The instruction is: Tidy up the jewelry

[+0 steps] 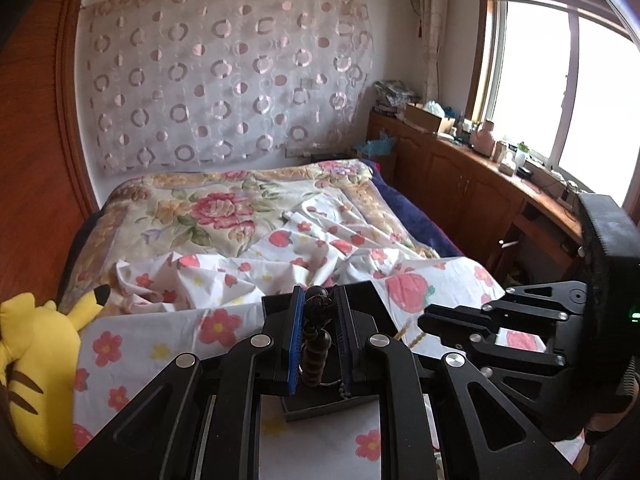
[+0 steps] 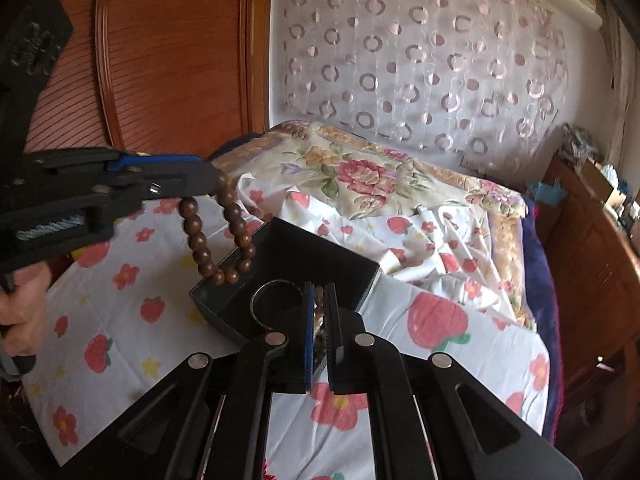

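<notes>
Left gripper (image 2: 214, 184) clamps brown bead bracelet (image 2: 218, 240) over black box (image 2: 360, 276); right gripper (image 2: 319, 312) pinches pale bead strand (image 2: 319, 308).

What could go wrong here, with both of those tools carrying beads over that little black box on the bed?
1. The left tool pinches the brown bead bracelet only at its top, so the hanging loop could swing and land outside the black box.
2. The box sits on a soft, rumpled strawberry sheet; a nudge might tip it.
3. The right tool grips a thin strand of pale beads beside a dark ring, which could snag.
</notes>
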Action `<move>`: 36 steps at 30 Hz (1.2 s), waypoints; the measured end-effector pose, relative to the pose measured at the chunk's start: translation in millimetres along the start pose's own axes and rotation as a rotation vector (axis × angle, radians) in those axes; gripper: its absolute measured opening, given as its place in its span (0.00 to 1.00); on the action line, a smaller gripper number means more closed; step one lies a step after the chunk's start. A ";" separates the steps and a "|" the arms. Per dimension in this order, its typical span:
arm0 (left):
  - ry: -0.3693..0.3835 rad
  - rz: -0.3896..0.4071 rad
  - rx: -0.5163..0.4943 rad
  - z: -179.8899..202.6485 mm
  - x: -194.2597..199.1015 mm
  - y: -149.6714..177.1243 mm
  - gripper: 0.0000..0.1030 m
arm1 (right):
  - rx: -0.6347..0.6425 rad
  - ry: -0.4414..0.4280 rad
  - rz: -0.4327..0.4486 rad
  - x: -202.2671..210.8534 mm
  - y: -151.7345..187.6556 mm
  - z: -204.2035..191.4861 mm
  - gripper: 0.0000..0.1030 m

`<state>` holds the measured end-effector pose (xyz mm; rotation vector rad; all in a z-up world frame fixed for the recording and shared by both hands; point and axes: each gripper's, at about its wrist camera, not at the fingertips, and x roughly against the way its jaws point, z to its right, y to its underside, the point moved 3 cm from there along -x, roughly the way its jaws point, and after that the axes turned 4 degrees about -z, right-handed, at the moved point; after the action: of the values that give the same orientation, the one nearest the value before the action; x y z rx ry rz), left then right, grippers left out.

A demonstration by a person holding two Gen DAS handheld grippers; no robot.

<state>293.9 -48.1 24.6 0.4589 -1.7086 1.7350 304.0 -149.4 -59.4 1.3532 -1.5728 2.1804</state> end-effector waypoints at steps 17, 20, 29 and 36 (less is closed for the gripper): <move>-0.003 -0.090 -0.009 13.6 -44.4 23.3 0.14 | 0.021 -0.028 0.016 16.7 27.0 -3.2 0.06; -0.004 -0.094 -0.011 11.3 -44.3 27.8 0.14 | 0.026 -0.032 0.017 18.4 31.5 -5.3 0.06; 0.001 -0.080 -0.041 6.2 -20.8 66.6 0.15 | 0.014 -0.057 0.026 28.3 50.5 -10.3 0.06; 0.021 -0.074 -0.047 3.3 -0.4 99.1 0.35 | 0.020 -0.074 0.010 35.9 83.2 -24.1 0.06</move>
<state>228.1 -45.3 -49.6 0.4756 -1.6927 1.6380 222.1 -180.4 -92.8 1.4507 -1.5895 2.1816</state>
